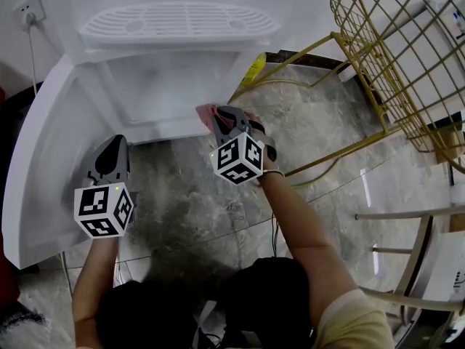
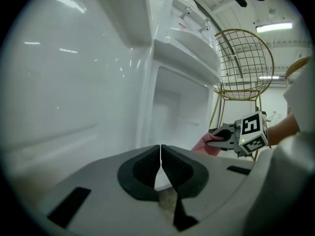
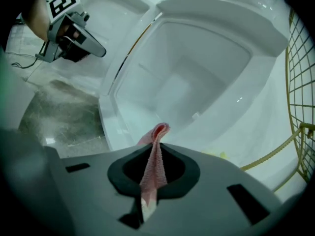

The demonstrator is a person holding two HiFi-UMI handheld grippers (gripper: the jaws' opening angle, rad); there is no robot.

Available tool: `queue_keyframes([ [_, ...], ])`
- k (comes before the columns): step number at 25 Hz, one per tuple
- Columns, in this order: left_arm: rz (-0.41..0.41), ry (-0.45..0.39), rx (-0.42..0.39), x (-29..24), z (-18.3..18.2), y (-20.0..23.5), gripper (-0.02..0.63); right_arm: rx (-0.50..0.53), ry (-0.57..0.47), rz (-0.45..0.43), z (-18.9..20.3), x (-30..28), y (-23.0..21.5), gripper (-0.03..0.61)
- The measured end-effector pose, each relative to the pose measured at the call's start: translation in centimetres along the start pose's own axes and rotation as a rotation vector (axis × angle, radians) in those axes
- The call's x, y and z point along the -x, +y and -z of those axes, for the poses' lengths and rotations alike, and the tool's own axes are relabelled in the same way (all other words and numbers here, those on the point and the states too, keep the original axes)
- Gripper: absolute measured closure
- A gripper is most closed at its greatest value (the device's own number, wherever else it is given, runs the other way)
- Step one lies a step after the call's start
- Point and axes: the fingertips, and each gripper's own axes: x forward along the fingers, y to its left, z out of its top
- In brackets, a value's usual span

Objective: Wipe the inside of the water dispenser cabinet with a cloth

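Facing the cabinet point(image 1: 174, 86), whose door point(image 1: 36, 180) is swung out left, the right hand-held gripper point(image 1: 221, 118) is the nearer, at the front lip with the cavity straight ahead, clenched on the pink cloth point(image 3: 153, 159); the left hand-held gripper point(image 1: 115, 145), beside the door, is clenched empty.

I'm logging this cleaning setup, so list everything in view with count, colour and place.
water dispenser: one, white, centre, cabinet door open at the left.
cloth: one, pink, at the front edge of the cabinet.
wire chair: one, gold, right of the dispenser.
wall socket: one, white, top left.
left gripper: one, grey, shut and empty, beside the door.
right gripper: one, grey, shut on the cloth.
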Motion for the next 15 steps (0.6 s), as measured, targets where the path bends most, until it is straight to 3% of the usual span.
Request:
queue_keyframes([
  [7, -0.012, -0.008, 0.008, 0.0, -0.2, 0.2, 0.597, -0.051, -0.067, 0.032, -2.3, 1.0, -1.3, 0.552],
  [15, -0.028, -0.016, 0.022, 0.1, -0.3, 0.5, 0.597, -0.237, -0.158, 0.014, -4.7, 2.0, -2.5, 0.552],
])
